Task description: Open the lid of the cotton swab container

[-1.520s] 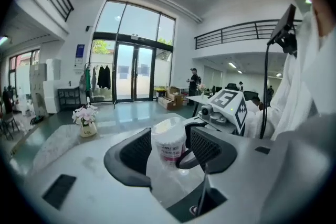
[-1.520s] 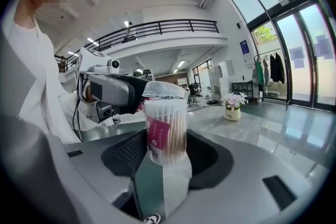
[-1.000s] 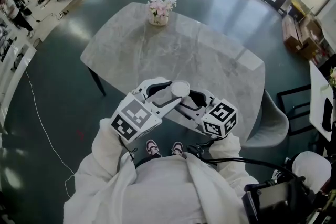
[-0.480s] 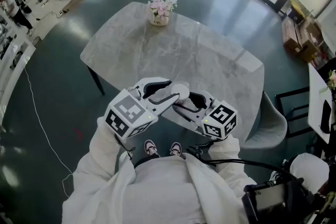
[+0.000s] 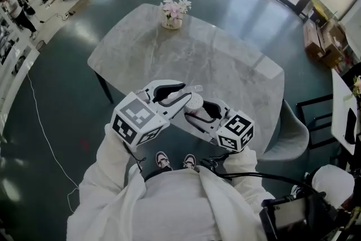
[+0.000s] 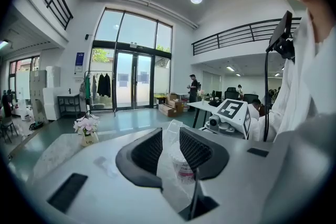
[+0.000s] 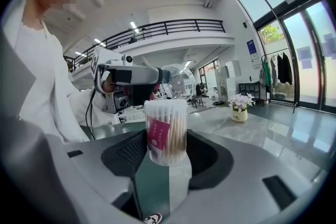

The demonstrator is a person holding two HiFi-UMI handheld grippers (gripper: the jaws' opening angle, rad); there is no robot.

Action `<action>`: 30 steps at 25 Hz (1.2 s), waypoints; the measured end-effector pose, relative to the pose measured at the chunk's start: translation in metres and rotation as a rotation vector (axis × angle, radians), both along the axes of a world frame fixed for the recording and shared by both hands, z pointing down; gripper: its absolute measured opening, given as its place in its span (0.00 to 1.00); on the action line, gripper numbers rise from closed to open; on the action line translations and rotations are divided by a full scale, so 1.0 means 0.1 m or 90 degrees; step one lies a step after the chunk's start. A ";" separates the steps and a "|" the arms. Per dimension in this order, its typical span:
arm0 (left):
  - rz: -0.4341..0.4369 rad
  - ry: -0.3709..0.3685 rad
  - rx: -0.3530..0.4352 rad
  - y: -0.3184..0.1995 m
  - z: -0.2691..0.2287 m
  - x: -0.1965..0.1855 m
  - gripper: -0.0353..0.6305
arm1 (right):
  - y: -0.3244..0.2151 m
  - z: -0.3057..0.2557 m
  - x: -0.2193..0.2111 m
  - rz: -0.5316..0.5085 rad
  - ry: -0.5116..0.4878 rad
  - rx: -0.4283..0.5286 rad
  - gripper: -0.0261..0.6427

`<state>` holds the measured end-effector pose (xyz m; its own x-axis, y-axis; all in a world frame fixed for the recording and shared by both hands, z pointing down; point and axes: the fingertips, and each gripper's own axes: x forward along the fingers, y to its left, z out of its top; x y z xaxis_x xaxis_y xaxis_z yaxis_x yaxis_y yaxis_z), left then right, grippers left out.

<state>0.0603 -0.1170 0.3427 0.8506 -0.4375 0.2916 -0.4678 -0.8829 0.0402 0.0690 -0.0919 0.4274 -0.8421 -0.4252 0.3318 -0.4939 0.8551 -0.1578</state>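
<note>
My right gripper [image 5: 196, 114] [image 7: 165, 149] is shut on the cotton swab container [image 7: 165, 131] [image 5: 194, 103], a clear round tub with a pink label, held upright with the swab tips showing at its top. The clear lid [image 7: 178, 81] [image 5: 196, 88] [image 6: 170, 134] stands tilted just above and behind the tub. My left gripper [image 5: 186, 93] [image 6: 170, 140] grips it; its jaws have just been closing, with the lid between them. In the left gripper view the tub [image 6: 185, 169] shows through the lid, just beyond the jaws.
Both grippers hover over the near edge of a grey marble table [image 5: 225, 65]. A vase of pink flowers [image 5: 171, 13] [image 7: 239, 107] stands at its far end. A grey chair [image 5: 293, 132] sits at the right. People stand far off at the left.
The left gripper's jaws have narrowed onto the lid and the gripper has rolled a little. The lid, which lay flat on the tub, now stands tilted above it. The right gripper has not moved.
</note>
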 end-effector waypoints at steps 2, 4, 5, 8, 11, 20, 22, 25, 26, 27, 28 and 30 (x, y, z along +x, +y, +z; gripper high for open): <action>-0.006 0.005 -0.002 -0.04 -0.01 -0.01 0.20 | 0.00 -0.01 0.00 -0.001 -0.001 0.003 0.46; -0.013 0.011 -0.003 -0.10 -0.05 -0.03 0.18 | 0.00 -0.04 -0.01 -0.002 -0.005 0.009 0.46; -0.014 0.014 -0.004 -0.13 -0.06 -0.04 0.17 | 0.00 -0.06 -0.02 -0.003 -0.007 0.012 0.46; -0.015 0.027 -0.011 -0.19 -0.09 -0.06 0.15 | 0.01 -0.09 -0.02 -0.006 -0.015 0.020 0.46; -0.020 0.036 -0.021 -0.23 -0.07 -0.07 0.15 | 0.02 -0.09 -0.02 -0.007 -0.014 0.025 0.46; -0.060 0.070 -0.082 -0.37 0.05 -0.12 0.13 | 0.03 -0.09 -0.01 -0.009 -0.008 0.030 0.46; -0.066 0.066 -0.089 -0.40 0.09 -0.12 0.12 | 0.03 -0.08 0.00 -0.008 -0.008 0.029 0.46; -0.069 0.065 -0.092 -0.39 0.12 -0.13 0.12 | 0.04 -0.06 -0.01 -0.007 -0.006 0.027 0.46; -0.070 0.065 -0.092 -0.39 0.12 -0.13 0.12 | 0.05 -0.06 -0.01 -0.006 -0.004 0.026 0.46; -0.070 0.065 -0.091 -0.38 0.13 -0.13 0.12 | 0.05 -0.05 -0.01 -0.005 -0.002 0.025 0.46; -0.071 0.066 -0.090 -0.37 0.13 -0.13 0.12 | 0.04 -0.04 -0.01 -0.003 0.001 0.024 0.46; -0.074 0.065 -0.084 -0.38 0.12 -0.13 0.12 | 0.02 -0.02 -0.01 0.003 0.004 0.023 0.46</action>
<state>0.0471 -0.1545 0.3545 0.8251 -0.4979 0.2670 -0.5534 -0.8074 0.2044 0.0676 -0.0896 0.4253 -0.8381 -0.4405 0.3219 -0.4986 0.8579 -0.1242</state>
